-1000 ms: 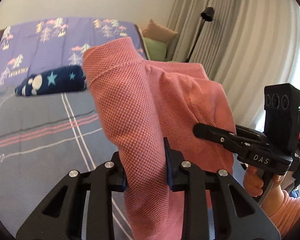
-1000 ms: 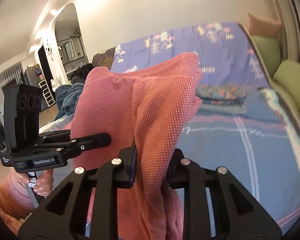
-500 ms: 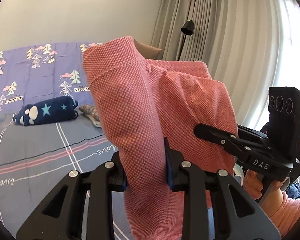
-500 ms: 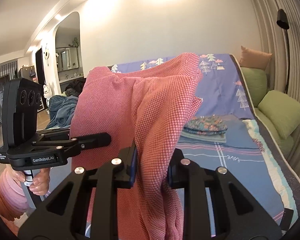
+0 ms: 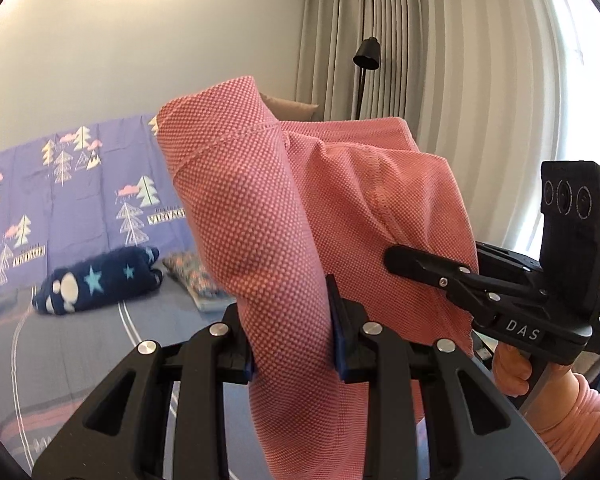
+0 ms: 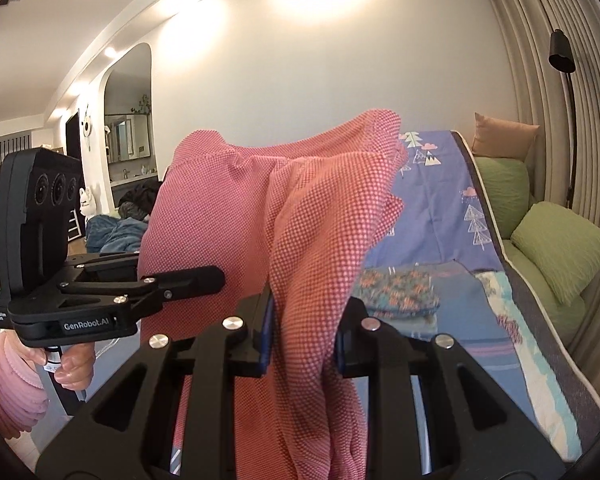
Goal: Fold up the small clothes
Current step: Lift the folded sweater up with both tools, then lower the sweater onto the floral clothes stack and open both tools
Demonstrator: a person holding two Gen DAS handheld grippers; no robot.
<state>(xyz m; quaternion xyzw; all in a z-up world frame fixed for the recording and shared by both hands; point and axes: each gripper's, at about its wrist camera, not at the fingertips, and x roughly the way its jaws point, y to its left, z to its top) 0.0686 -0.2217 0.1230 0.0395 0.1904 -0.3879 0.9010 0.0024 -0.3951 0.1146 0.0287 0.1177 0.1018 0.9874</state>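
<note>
A pink knit garment (image 5: 260,216) hangs in the air above the bed, stretched between both grippers. My left gripper (image 5: 292,340) is shut on one edge of it, the cloth bunched between the blue pads. My right gripper (image 6: 304,336) is shut on the other edge of the pink garment (image 6: 312,220). In the left wrist view the right gripper (image 5: 396,260) reaches into the cloth from the right, held by a hand in a pink sleeve. The left gripper (image 6: 216,276) shows at the left in the right wrist view. The cloth's lower part hangs out of sight below.
On the grey striped bed (image 5: 80,344) lie a folded dark blue star-print garment (image 5: 100,280) and a folded floral garment (image 6: 396,288). A purple tree-print cover (image 5: 60,200) rises behind. Green cushions (image 6: 556,248), a black floor lamp (image 5: 366,56) and curtains stand to the right.
Both grippers have risen with the pink garment still held. The bed has dropped lower in both views, and more of the wall and curtains shows.
</note>
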